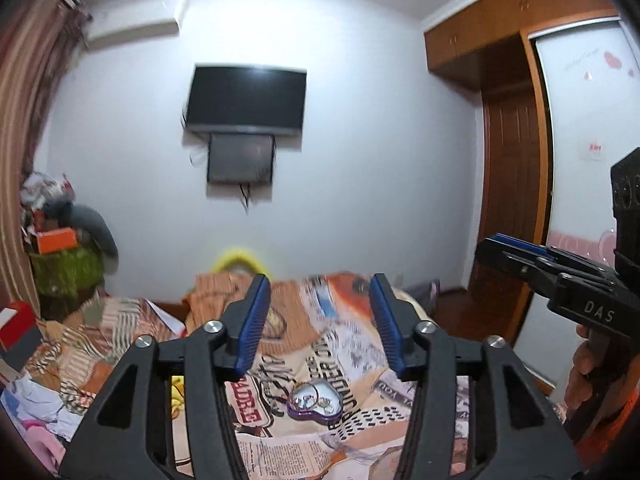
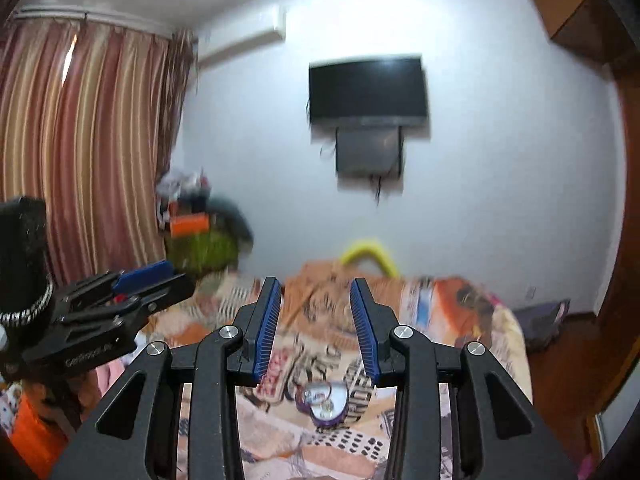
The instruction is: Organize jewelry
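A purple heart-shaped tin [image 1: 314,402] lies open on the bed, with rings and small shiny pieces inside. It sits low in the left wrist view, below and beyond my left gripper [image 1: 320,280], whose blue pads stand wide apart around nothing. The right wrist view shows the same tin [image 2: 326,402] under my right gripper [image 2: 314,282]; its pads are narrower apart, also with nothing between them. Both grippers are held high above the bed, pointing roughly level toward the far wall. Each appears side-on in the other's view: the right gripper [image 1: 504,246] and the left gripper [image 2: 152,274].
The bed wears a newspaper-print cover [image 1: 360,432]. A TV [image 1: 246,100] hangs on the far wall. A cluttered pile with an orange box [image 1: 56,240] stands at left beside striped curtains [image 2: 80,140]. A wooden door [image 1: 512,184] and wardrobe [image 1: 580,140] are at right. A hand [image 1: 580,376] holds the right gripper.
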Tool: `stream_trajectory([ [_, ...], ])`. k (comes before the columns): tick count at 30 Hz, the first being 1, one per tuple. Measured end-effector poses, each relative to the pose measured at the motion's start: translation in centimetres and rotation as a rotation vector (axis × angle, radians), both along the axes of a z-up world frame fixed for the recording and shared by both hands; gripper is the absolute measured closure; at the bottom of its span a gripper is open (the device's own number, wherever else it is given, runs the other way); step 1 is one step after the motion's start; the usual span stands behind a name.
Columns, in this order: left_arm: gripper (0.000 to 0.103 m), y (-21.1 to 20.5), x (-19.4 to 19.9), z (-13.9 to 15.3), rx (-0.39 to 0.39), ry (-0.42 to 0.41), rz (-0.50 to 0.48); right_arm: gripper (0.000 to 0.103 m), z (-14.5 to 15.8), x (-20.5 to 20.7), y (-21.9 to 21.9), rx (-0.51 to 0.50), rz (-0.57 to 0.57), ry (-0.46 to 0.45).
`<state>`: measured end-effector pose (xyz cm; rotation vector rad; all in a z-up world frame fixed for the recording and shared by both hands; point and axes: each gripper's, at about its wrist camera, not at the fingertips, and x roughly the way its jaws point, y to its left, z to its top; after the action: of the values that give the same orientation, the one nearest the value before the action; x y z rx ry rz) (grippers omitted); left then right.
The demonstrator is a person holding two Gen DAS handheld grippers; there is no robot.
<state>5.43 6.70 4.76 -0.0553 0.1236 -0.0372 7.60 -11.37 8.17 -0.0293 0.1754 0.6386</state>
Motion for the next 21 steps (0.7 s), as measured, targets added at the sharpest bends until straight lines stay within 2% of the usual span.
stream_trajectory([
  [1,0.046,-0.4,-1.2,0.2,0.004,-0.025,0.017,0.064,0.2,-1.1,-0.3,0.011,-0.01,-0.022],
  [4,0.024,-0.9,-3.2,0.2,0.006,-0.063,0.043,0.05,0.0,-2.7,-0.5,0.03,-0.044,-0.061],
  [5,0.013,-1.2,-3.8,0.1,0.011,-0.075,0.055,0.04,-0.1,-3.1,-0.4,0.032,-0.056,-0.07],
  [6,0.008,-1.3,-4.2,-0.1,0.015,-0.084,0.069,0.029,-0.3,-3.4,-0.2,0.033,-0.07,-0.078],
  [8,0.006,-1.5,-5.0,-0.3,0.02,-0.094,0.088,0.015,-0.8,-3.9,0.1,0.032,-0.107,-0.096],
  [11,0.003,-1.6,-5.6,-0.7,0.011,-0.084,0.086,0.002,-1.0,-4.5,0.3,0.016,-0.156,-0.121],
  [14,0.002,-1.8,-5.8,-1.0,0.016,-0.077,0.096,0.0,-0.9,-5.0,0.2,0.008,-0.185,-0.14],
  [21,0.001,-2.1,-6.7,-1.3,0.027,-0.074,0.108,0.0,-0.9,-4.8,-0.2,0.004,-0.181,-0.114],
])
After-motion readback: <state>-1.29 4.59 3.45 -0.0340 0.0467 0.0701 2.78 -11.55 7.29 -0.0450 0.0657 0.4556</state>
